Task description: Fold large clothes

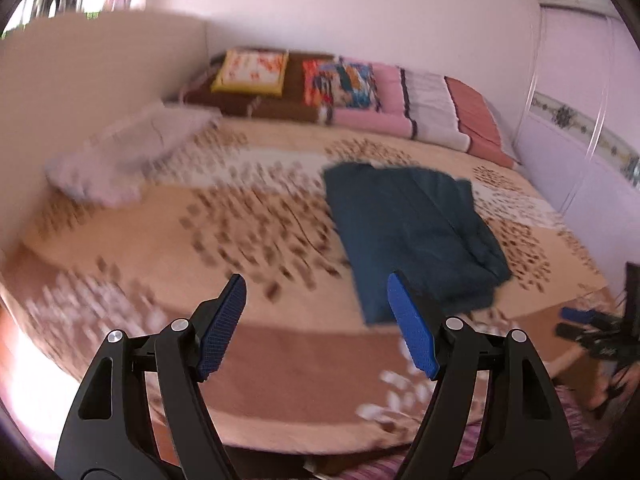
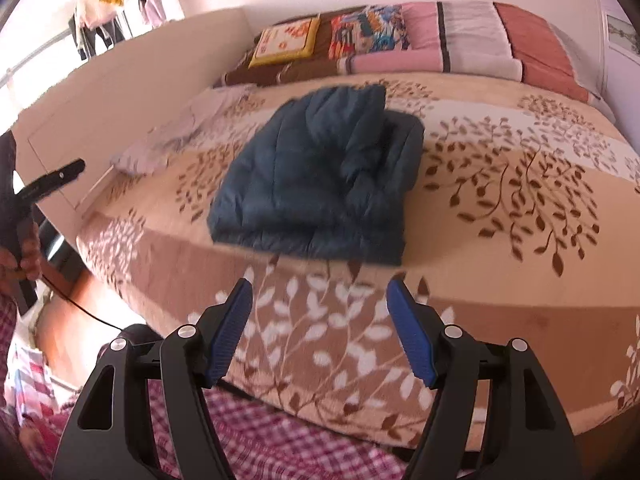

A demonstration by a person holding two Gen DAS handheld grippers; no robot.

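Observation:
A dark teal padded jacket point(image 2: 320, 176) lies folded into a compact bundle on the bed, near its front edge; it also shows in the left wrist view point(image 1: 412, 236). My left gripper point(image 1: 316, 284) is open and empty, held above the bed's front edge, left of the jacket. My right gripper point(image 2: 320, 286) is open and empty, just in front of the jacket, apart from it. The right gripper also shows at the right edge of the left wrist view point(image 1: 588, 328). The left gripper shows at the left edge of the right wrist view point(image 2: 52, 180).
The bed has a beige leaf-patterned blanket point(image 2: 500, 184). A pale lilac garment point(image 1: 120, 152) lies at the bed's left by the wall. Pillows and folded quilts point(image 1: 360, 88) line the head of the bed. A wardrobe point(image 1: 580, 140) stands at the right.

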